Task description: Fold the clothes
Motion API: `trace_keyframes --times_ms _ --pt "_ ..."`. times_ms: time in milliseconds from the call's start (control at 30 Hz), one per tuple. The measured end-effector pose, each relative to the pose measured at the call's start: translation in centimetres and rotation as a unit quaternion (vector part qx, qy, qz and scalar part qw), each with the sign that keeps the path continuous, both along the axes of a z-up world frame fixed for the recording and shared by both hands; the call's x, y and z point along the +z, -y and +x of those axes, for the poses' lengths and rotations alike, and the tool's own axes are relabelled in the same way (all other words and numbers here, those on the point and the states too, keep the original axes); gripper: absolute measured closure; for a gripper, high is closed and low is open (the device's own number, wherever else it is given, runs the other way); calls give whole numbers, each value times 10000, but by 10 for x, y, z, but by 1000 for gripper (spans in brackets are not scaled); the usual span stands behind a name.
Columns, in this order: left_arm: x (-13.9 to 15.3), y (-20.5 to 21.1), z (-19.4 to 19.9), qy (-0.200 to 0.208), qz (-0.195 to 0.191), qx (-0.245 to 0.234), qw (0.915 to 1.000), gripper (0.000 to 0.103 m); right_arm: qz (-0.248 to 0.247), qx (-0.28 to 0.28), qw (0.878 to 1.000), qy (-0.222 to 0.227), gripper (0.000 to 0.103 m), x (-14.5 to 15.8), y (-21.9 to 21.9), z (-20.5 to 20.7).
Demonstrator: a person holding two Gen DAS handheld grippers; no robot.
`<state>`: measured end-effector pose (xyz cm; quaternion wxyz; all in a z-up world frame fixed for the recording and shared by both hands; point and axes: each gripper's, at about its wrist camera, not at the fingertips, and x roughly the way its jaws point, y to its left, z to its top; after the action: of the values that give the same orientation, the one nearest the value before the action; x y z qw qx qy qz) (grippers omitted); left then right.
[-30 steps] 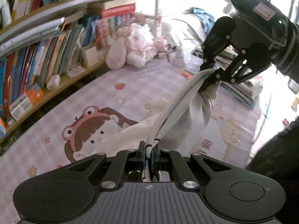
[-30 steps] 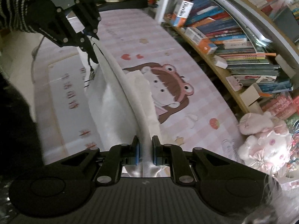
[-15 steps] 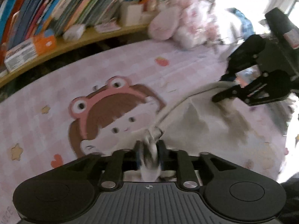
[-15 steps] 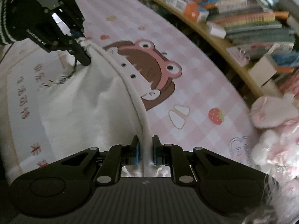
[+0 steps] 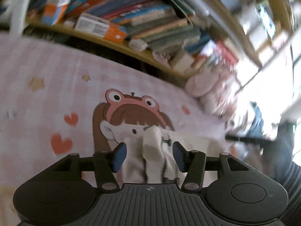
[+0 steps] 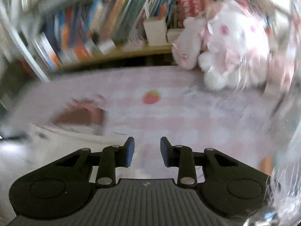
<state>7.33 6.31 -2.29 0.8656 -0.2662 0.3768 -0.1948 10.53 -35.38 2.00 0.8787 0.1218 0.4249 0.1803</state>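
A cream-white garment point(image 5: 160, 150) lies bunched on the pink checked mat point(image 5: 47, 86), over the lower part of the cartoon girl print. My left gripper point(image 5: 148, 155) is open, its blue-padded fingers standing apart on either side of the bunched cloth without pinching it. In the right wrist view my right gripper point(image 6: 146, 150) is open too, with only mat between its fingers; the garment point(image 6: 49, 141) shows as a pale blur at the lower left. The other gripper's dark fingers point(image 5: 250, 139) reach in at the right of the left wrist view. Both views are motion-blurred.
A low wooden shelf packed with books point(image 5: 135, 17) runs along the mat's far edge. Pink and white plush toys point(image 6: 231, 43) sit on the mat beside the shelf. A striped sleeve point(image 5: 293, 175) shows at the right edge. A strawberry print point(image 6: 151, 97) marks the mat ahead.
Both grippers have let go of the garment and stand open. The cloth, stretched in the air between them before, now lies bunched on the mat. Both cameras have swung toward the bookshelf.
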Motion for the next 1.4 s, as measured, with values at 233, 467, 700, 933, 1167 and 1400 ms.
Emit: trace_keyframes --times_ms 233,467,700,933,1167,1400 --pt "-16 12 -3 -92 -27 271 9996 51 224 -595 9970 -430 95 -29 -14 -28" --pt "-24 14 -6 -152 -403 179 9989 81 410 -984 9918 -702 102 -54 -7 -26" --pt "-39 -3 -17 -400 -1621 974 9811 100 246 -865 9936 -683 102 -57 -13 -27" --pt "-65 -9 -2 -1114 -1674 1144 9729 90 127 -858 9946 -578 102 -57 -16 -29" --pt "-54 -20 -19 -1116 -1473 1100 9766 56 451 -960 9929 -535 75 -45 -13 -45" --pt "-56 -9 -31 -1082 -1392 960 9796 61 795 -855 9914 -583 68 -36 -17 -61"
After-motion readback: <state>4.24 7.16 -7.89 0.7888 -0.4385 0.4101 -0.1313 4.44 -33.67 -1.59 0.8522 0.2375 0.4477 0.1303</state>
